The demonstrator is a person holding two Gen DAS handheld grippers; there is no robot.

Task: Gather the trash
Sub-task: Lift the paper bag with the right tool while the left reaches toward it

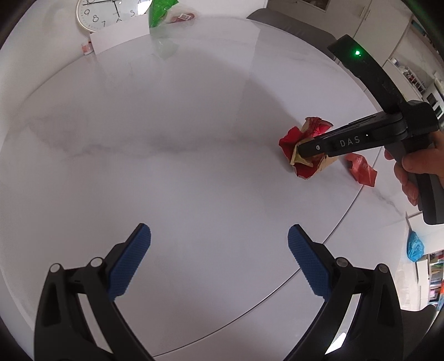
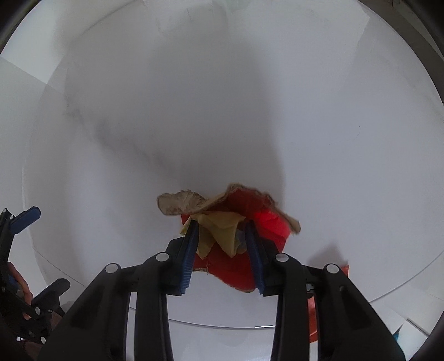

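White marbled counter [image 1: 194,125], round-edged, grey veining across its middle; a kitchen-like room with cabinets and shelves beyond the rim.

Nearest, left wrist view: left tongs [image 1: 219,251] hang over bare counter, blue pads set wide apart, nothing between them.

Right wrist view: right tongs [image 2: 222,244] point straight down at the counter. Blue pads [image 2: 191,250] drawn in narrow on either side of a crumpled red-and-tan wrapper [image 2: 236,222]. Both pads press against the yellowish folds in the middle of the wad; the wrapper sits on the counter. Torn tan paper edge fans out past the fingertips.

Same wrapper [image 1: 302,150] from the left wrist view: right of centre, near the counter's edge, with the black tongs marked "DAS" bearing down on it. A person's hand [image 1: 416,169] grips the handle at far right.

Just beyond, a second red scrap [image 1: 362,170] lies flat, close to the rim, apart from the first.

Off the counter at right, something blue [image 1: 415,247], too small to identify.

Far side: white card [image 1: 119,36] standing, wall clock [image 1: 105,14] behind it, green crinkled bag [image 1: 159,12] just beside, small red-and-white packet [image 1: 183,17] next to the bag. Grey chair back [image 1: 291,27] past the far rim.
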